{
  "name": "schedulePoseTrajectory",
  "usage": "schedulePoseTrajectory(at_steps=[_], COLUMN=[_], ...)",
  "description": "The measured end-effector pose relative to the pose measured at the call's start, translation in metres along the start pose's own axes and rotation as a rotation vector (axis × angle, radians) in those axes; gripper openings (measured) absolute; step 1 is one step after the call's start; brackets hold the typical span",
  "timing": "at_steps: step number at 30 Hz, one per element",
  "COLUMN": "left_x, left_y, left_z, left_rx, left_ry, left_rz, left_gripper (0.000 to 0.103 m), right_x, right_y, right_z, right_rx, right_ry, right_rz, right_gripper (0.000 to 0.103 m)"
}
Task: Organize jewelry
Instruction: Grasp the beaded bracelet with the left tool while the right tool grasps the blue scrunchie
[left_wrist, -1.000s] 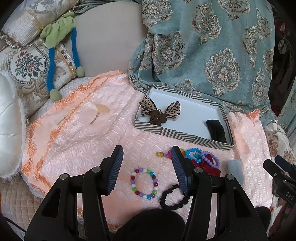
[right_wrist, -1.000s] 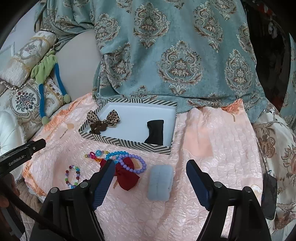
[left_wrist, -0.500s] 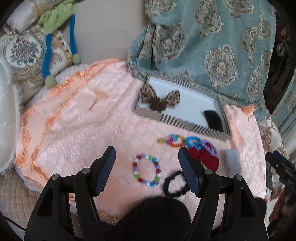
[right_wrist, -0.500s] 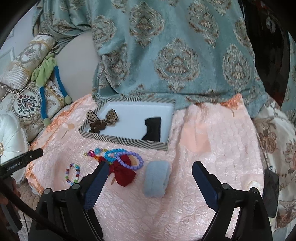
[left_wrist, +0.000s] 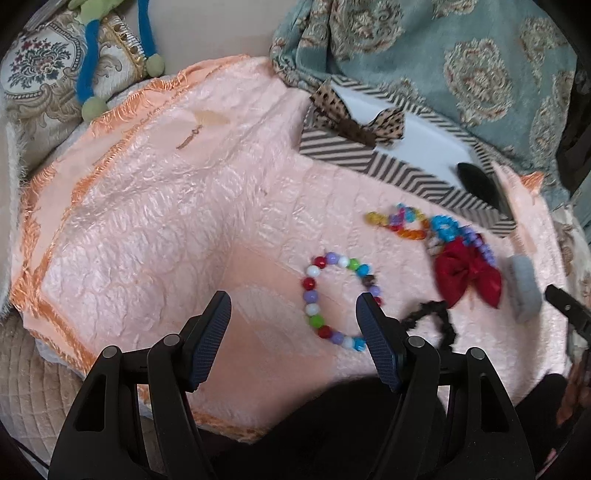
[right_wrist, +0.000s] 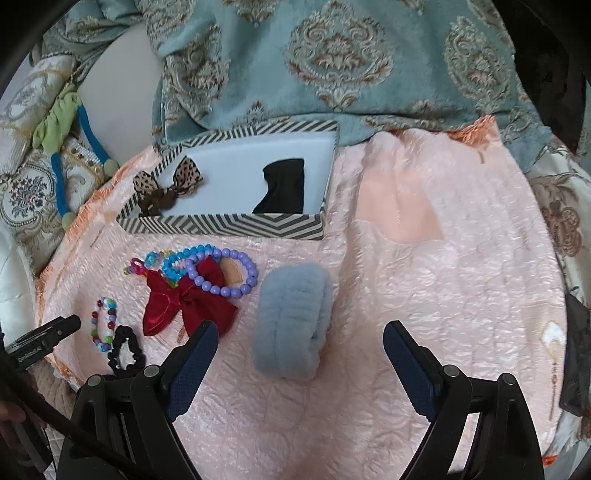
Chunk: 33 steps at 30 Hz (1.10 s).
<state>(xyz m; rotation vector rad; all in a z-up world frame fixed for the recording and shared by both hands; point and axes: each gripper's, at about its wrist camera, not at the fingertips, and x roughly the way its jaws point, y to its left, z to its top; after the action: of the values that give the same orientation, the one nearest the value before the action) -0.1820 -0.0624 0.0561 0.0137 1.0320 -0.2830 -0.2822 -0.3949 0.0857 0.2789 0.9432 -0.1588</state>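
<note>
A striped box (right_wrist: 229, 224) on the pink cloth holds a leopard bow (right_wrist: 168, 182) and a black item (right_wrist: 284, 186). In front of it lie a red bow (right_wrist: 184, 301), a purple bead bracelet (right_wrist: 221, 271), a blue bead bracelet (right_wrist: 181, 262), a grey fluffy band (right_wrist: 291, 321), a multicolour bead bracelet (left_wrist: 338, 299) and a black scrunchie (left_wrist: 432, 319). My left gripper (left_wrist: 293, 317) is open and empty, just left of the multicolour bracelet. My right gripper (right_wrist: 297, 345) is open and empty, with the grey band between its fingers' line.
A teal patterned throw (right_wrist: 332, 62) hangs behind the box. Embroidered cushions (left_wrist: 40, 74) and a green and blue plush toy (right_wrist: 62, 122) lie at the left. The pink cloth (right_wrist: 443, 258) stretches right of the box. The left gripper's tip shows in the right wrist view (right_wrist: 48, 332).
My left gripper has opened wider and moved lower and leftward over the cloth near the multicolour bracelet. My right gripper has opened wider and come closer to the grey band.
</note>
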Motion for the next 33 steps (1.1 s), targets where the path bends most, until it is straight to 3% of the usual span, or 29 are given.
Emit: schedulePoseTrajectory(at_steps=[4,5,6,9,11,12,13,20,33], left_x=[0.014,0.019,0.022,0.035,0.036,0.036,0.035,0.021,-0.046], left_y=[-0.003,-0.005,-0.007,-0.009,-0.010,-0.009,-0.008,-0.006,-0.041], left_z=[0.002,0.002,0.002,0.002,0.003,0.005,0.006,0.015,0.054], left_rx=[0.018,0.032,0.038,0.036,0.040,0.040,0.029,-0.012,0.089], left_ry=[0.007,0.013,0.021,0.040,0.006,-0.003,-0.007,0.000,-0.139], left_rz=[0.011,0.014,0.012,0.000,0.003,0.009,0.008,-0.069,-0.107], left_gripper=[0.071,0.070,0.069,0.053,0.041,0.023,0.010,0.008,0.008], right_x=[0.013,0.016,0.021,0.036,0.040,0.039,0.037,0.003,-0.025], right_y=[0.000,0.000,-0.001,0.000,-0.001,-0.002,-0.003,-0.002,0.013], right_z=[0.002,0.002,0.003,0.003,0.002,0.001,0.001,0.010,0.038], right_rx=[-0.002,0.000,0.001,0.003,0.000,0.003,0.005,0.005,0.000], right_ry=[0.002,0.005,0.015,0.047,0.036,0.028,0.023,-0.034,-0.108], right_rz=[0.023,0.026,0.034,0.047,0.041,0.044,0.050,0.108,0.170], right_gripper=[0.089,0.084,0.072,0.043,0.036,0.034,0.031,0.028,0.028])
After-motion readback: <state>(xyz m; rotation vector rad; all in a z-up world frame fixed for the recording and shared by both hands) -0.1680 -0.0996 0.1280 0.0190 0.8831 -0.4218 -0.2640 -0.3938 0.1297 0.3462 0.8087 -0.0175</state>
